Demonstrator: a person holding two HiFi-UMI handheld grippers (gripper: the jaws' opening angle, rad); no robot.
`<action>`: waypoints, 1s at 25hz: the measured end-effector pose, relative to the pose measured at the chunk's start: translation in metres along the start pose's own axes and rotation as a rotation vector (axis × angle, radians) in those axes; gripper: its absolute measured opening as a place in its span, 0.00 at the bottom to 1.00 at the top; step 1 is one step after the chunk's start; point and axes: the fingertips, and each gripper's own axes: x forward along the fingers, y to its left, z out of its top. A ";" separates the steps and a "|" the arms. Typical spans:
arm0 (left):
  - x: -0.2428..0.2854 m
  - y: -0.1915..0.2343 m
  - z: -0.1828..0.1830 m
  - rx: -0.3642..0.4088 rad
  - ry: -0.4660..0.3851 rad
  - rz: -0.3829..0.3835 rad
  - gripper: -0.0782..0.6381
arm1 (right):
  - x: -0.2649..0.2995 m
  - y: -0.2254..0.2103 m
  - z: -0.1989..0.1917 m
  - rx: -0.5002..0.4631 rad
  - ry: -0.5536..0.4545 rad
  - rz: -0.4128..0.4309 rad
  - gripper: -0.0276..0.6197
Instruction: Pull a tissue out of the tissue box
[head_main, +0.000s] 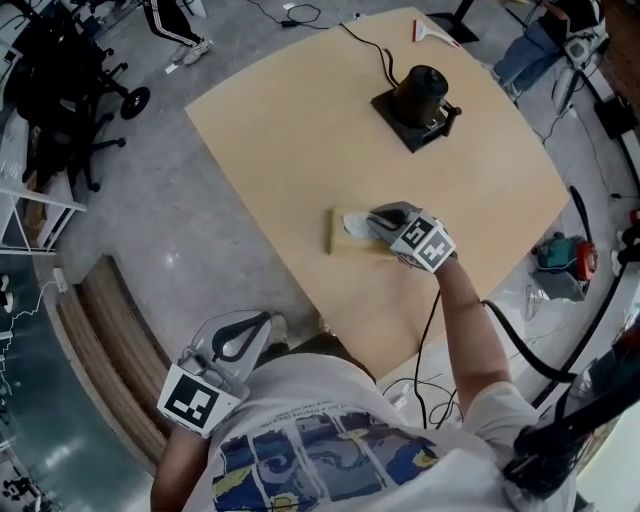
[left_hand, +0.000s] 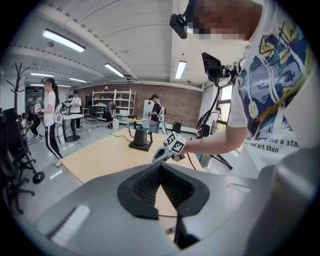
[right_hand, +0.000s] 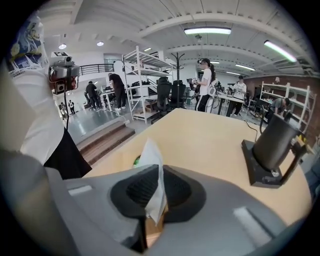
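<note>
Reaches forward and down with the right arm (head_main: 462, 330), bare below the short sleeve, elbow nearly straight. Tilts the right hand-held gripper (head_main: 372, 217) steeply downward, with its marker cube (head_main: 425, 244) on top behind the jaws. Pinches a tissue (right_hand: 151, 156) between the ribbed pads, jaws almost together with only the thin sheet parting them, its upper edge standing above the fingertips. Holds the left arm (head_main: 170, 465) bent close against the body, with the left hand-held gripper (head_main: 262, 322) low at the side, pointing forward and slightly down. Shows the left jaws closed tip to tip, nothing between them. Carries the two grippers well apart.
</note>
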 end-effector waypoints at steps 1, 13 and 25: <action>0.000 0.000 0.000 0.002 -0.001 -0.002 0.12 | -0.001 0.000 -0.001 -0.002 0.001 -0.006 0.07; -0.009 -0.002 -0.001 0.020 -0.027 -0.023 0.12 | -0.013 0.001 0.006 -0.023 0.016 -0.070 0.05; -0.026 0.001 -0.005 0.043 -0.074 -0.045 0.12 | -0.032 0.005 0.020 -0.036 0.023 -0.140 0.05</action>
